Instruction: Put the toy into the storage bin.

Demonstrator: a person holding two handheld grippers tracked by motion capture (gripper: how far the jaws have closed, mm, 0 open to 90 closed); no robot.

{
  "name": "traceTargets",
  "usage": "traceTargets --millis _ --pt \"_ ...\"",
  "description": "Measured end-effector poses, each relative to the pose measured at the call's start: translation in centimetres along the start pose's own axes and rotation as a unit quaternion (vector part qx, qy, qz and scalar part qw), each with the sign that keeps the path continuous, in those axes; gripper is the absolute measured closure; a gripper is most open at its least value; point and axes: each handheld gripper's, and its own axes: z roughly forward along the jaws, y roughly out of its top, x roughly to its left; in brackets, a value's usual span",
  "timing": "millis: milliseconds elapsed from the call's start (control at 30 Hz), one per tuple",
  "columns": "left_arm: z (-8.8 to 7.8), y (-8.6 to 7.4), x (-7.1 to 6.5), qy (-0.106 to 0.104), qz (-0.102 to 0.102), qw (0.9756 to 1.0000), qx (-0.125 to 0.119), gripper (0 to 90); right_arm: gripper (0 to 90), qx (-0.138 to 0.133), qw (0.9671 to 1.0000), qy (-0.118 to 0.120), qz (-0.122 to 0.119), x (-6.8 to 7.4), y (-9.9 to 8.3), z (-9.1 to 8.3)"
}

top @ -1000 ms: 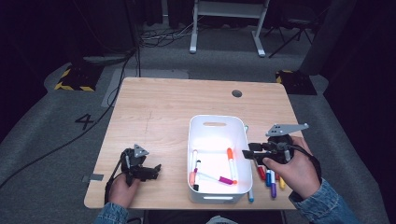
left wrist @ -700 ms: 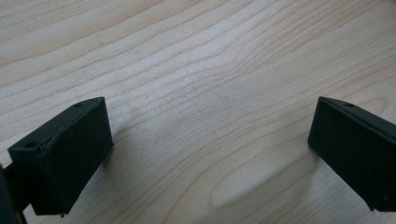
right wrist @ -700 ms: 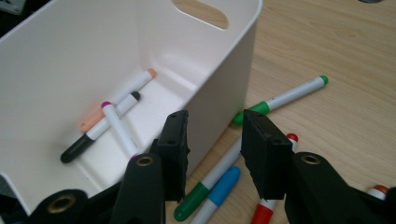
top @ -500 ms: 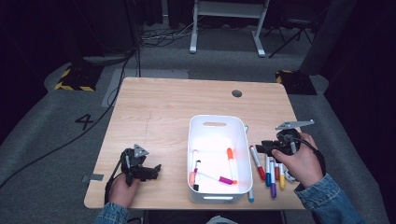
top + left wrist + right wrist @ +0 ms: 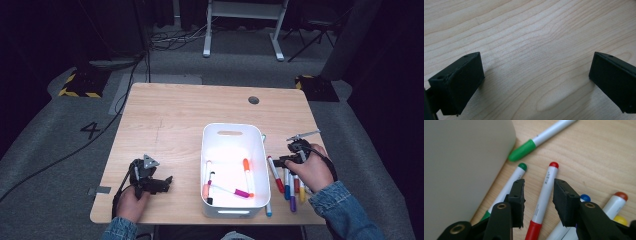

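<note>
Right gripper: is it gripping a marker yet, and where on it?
No. The right gripper straddles the red marker at mid-barrel, but its jaws stand clear of it. The left gripper is open over bare table.

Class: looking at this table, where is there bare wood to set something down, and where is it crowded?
Free: the far half of the table beyond the white bin, and the stretch between the left gripper and the bin. Crowded: the markers right of the bin, under the right gripper.

The left gripper [image 5: 161, 183] lies low near the person's edge of the surface [image 5: 170, 130], its fingers [image 5: 461, 80] spread wide with nothing between them. The right gripper [image 5: 537, 202] points down, fingers [image 5: 517, 197] partly closed, gap narrow, gripping nothing.
</note>
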Motion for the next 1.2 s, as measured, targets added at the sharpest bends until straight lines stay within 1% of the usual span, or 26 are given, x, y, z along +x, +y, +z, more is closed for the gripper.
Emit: traceTargets --millis 100,167,200,300,367,433,467,533,667,800,933,1033,1100,1133,1200 --pt "0.0 0.0 0.0 -0.001 0.0 1.0 0.0 0.0 63.7 0.029 0.9995 0.001 0.007 -0.2 -0.2 1.0" --pt "0.0 0.0 0.0 0.0 0.0 1.0 0.0 0.0 64.6 0.041 0.9991 -0.005 0.012 -0.3 -0.3 1.5" --pt "0.0 0.0 0.0 0.0 0.0 1.0 0.0 0.0 65.1 0.048 0.9986 -0.009 0.02 -0.3 -0.3 1.7" --pt "0.0 0.0 0.0 0.0 0.0 1.0 0.0 0.0 65.7 0.06 0.9977 -0.008 0.031 -0.4 -0.5 2.4" --pt "0.0 0.0 0.0 0.0 0.0 1.0 -0.001 0.0 65.8 0.067 0.9972 -0.007 0.033 -0.6 -0.6 2.9" --pt "0.0 0.0 0.0 0.0 0.0 1.0 0.0 0.0 67.2 0.073 0.9966 -0.009 0.035 -0.6 -0.7 3.1" --pt "0.0 0.0 0.0 0.0 0.0 1.0 0.0 0.0 68.0 0.082 0.9959 -0.013 0.035 -0.6 -0.8 3.4" --pt "0.0 0.0 0.0 0.0 0.0 1.0 0.0 0.0 68.0 0.088 0.9954 -0.018 0.034 -0.5 -0.8 3.5" --pt "0.0 0.0 0.0 0.0 0.0 1.0 -0.001 0.0 70.2 0.102 0.9937 -0.022 0.041 -0.4 -1.0 4.1" --pt "0.0 0.0 0.0 -0.001 0.0 1.0 0.001 0.0 72.0 0.101 0.9928 -0.033 0.054 -0.2 -1.0 4.3" --pt "0.0 0.0 0.0 0.0 0.0 1.0 0.0 0.0 75.0 0.105 0.9919 -0.043 0.057 0.0 -0.8 4.3" --pt "0.0 0.0 0.0 -0.001 0.0 1.0 0.0 0.0 76.8 0.108 0.9917 -0.045 0.054 0.1 -0.8 4.4" --pt "0.0 0.0 0.0 0.0 0.0 1.0 0.0 0.0 76.9 0.106 0.9917 -0.045 0.057 0.1 -0.8 4.4" --pt "0.0 0.0 0.0 0.0 0.0 1.0 -0.001 0.0 76.9 0.102 0.9916 -0.046 0.064 0.2 -0.8 4.4" --pt "0.0 0.0 0.0 0.0 0.0 1.0 -0.001 0.0 76.9 0.097 0.9923 -0.042 0.065 0.0 -0.8 4.4"
